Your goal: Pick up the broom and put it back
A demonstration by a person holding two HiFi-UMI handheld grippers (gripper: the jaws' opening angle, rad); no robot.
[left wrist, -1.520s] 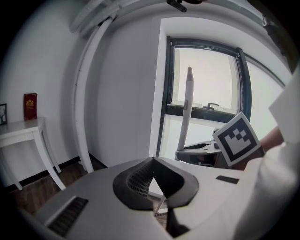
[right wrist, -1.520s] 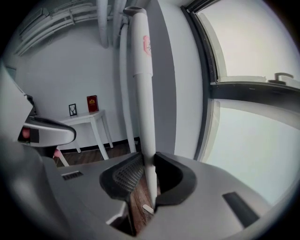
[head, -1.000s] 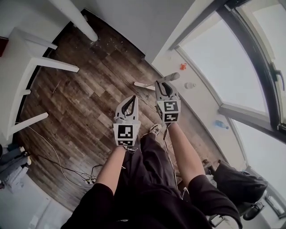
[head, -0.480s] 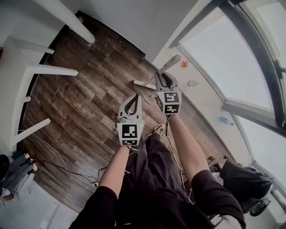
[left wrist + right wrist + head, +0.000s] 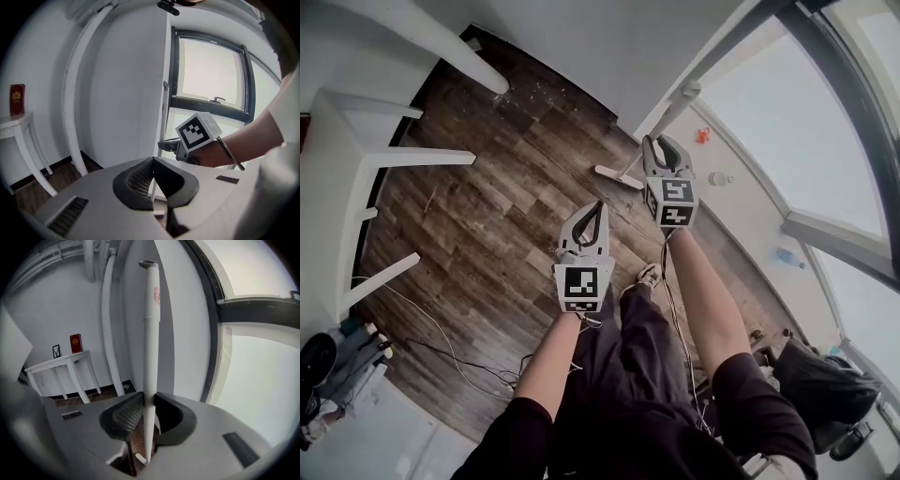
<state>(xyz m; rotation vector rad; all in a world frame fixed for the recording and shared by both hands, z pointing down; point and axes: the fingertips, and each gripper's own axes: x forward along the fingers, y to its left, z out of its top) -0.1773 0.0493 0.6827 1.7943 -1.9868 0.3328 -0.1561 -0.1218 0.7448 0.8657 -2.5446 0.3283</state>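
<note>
The broom is a long white pole (image 5: 150, 343) with a small flat head (image 5: 619, 176) low over the wooden floor. My right gripper (image 5: 147, 405) is shut on the pole about halfway along it, and the pole stands nearly upright between the pads. In the head view the right gripper (image 5: 666, 148) is by the wall corner beside the window, and the broom handle (image 5: 678, 103) rises past it. My left gripper (image 5: 597, 210) hangs lower and to the left, shut and empty. In the left gripper view the left gripper (image 5: 153, 161) faces the broom pole (image 5: 162, 126) and the right gripper's marker cube (image 5: 198, 131).
A white table (image 5: 347, 122) stands at the left, and a white pipe (image 5: 441, 47) slants along the wall. Cables (image 5: 441, 347) trail over the floor at lower left. Small items (image 5: 720, 178) lie on the window sill. A dark bag (image 5: 825, 384) sits at lower right.
Both grippers have moved toward the wall corner by the window. The right one has carried the broom with it, and the handle now reaches up against the corner.
</note>
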